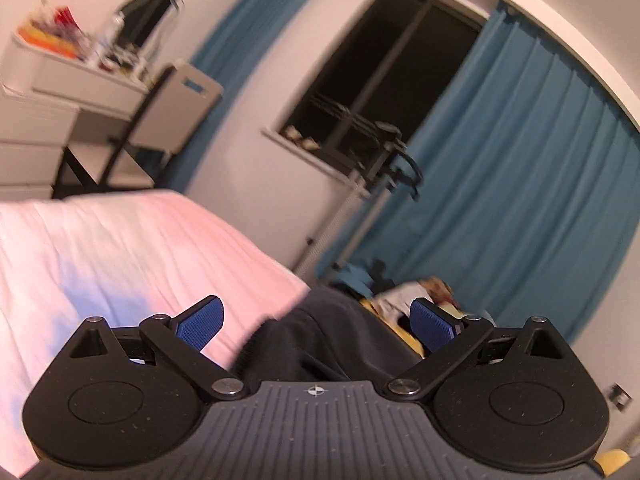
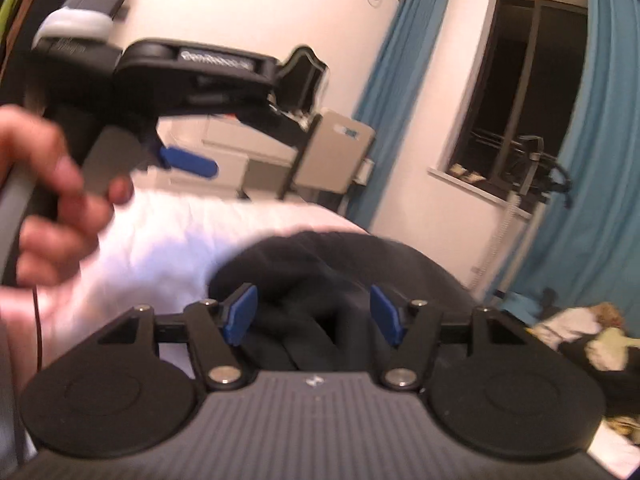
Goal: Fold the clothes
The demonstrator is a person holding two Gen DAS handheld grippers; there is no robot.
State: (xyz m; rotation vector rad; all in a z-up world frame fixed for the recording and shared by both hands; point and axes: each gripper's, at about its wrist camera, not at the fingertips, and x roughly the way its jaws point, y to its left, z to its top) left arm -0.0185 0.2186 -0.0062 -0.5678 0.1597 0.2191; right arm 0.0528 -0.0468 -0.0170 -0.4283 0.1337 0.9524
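A dark garment (image 1: 320, 344) lies bunched at the edge of the white bed (image 1: 120, 248). In the left wrist view my left gripper (image 1: 316, 326) is open wide, its blue pads (image 1: 200, 324) standing either side of the cloth without clamping it. My right gripper (image 2: 314, 316) is also open, with folds of the dark garment (image 2: 320, 268) lying between and just beyond its fingers (image 2: 240, 314). The right wrist view shows the left gripper (image 2: 192, 164) up at the left, held by a hand (image 2: 48, 192) above the bed (image 2: 152, 248); its jaws are partly hidden there.
A pile of loose clothes (image 2: 580, 332) lies on the floor at the right. Beyond the bed stand a chair (image 1: 168, 112), white drawers (image 1: 40, 120) with clutter on top, a dark window (image 1: 380, 80) with blue curtains (image 1: 520, 160), and a white pole stand (image 1: 340, 208).
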